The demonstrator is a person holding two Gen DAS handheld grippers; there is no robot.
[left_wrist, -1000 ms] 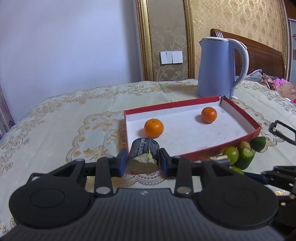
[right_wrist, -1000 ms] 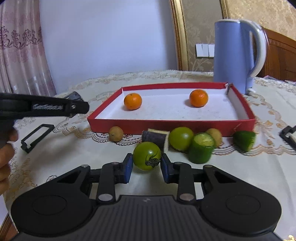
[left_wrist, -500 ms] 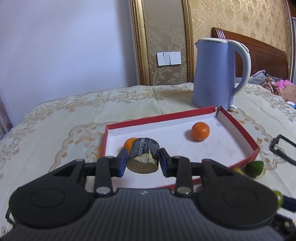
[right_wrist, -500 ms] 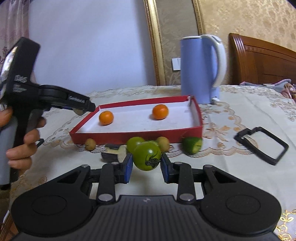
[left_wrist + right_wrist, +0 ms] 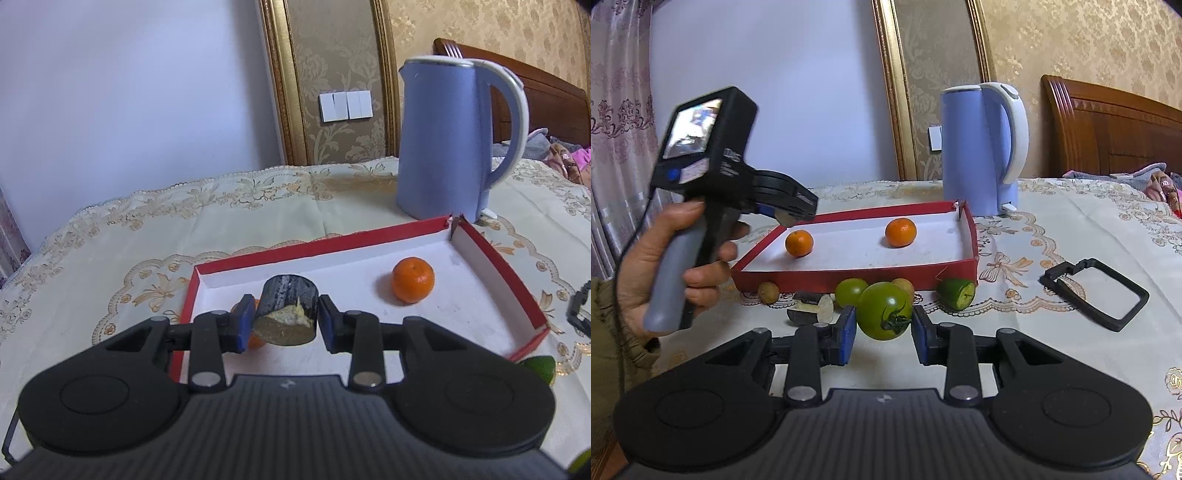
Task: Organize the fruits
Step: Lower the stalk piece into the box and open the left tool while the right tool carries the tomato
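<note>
In the left wrist view my left gripper [image 5: 286,322] is shut on a dark-skinned chunk [image 5: 291,299] with a pale cut face, held over the near left part of the red tray [image 5: 491,258]. One orange [image 5: 412,280] lies in the tray; a second orange [image 5: 255,338] peeks out behind the left finger. In the right wrist view my right gripper [image 5: 884,326] is shut on a green tomato [image 5: 884,308], held above the cloth in front of the tray [image 5: 857,281]. A hand holds the left gripper [image 5: 792,218] over the tray's left corner.
Loose on the cloth before the tray lie small brown fruits [image 5: 768,291], a green fruit [image 5: 851,290], another dark chunk [image 5: 809,312] and a cut green piece [image 5: 956,293]. A blue kettle [image 5: 982,147] stands behind the tray. A black frame [image 5: 1097,293] lies to the right.
The left gripper carried the dark chunk forward from the tray's front edge to over its inside. The right gripper drew back and up a little with the tomato, swinging its view.
</note>
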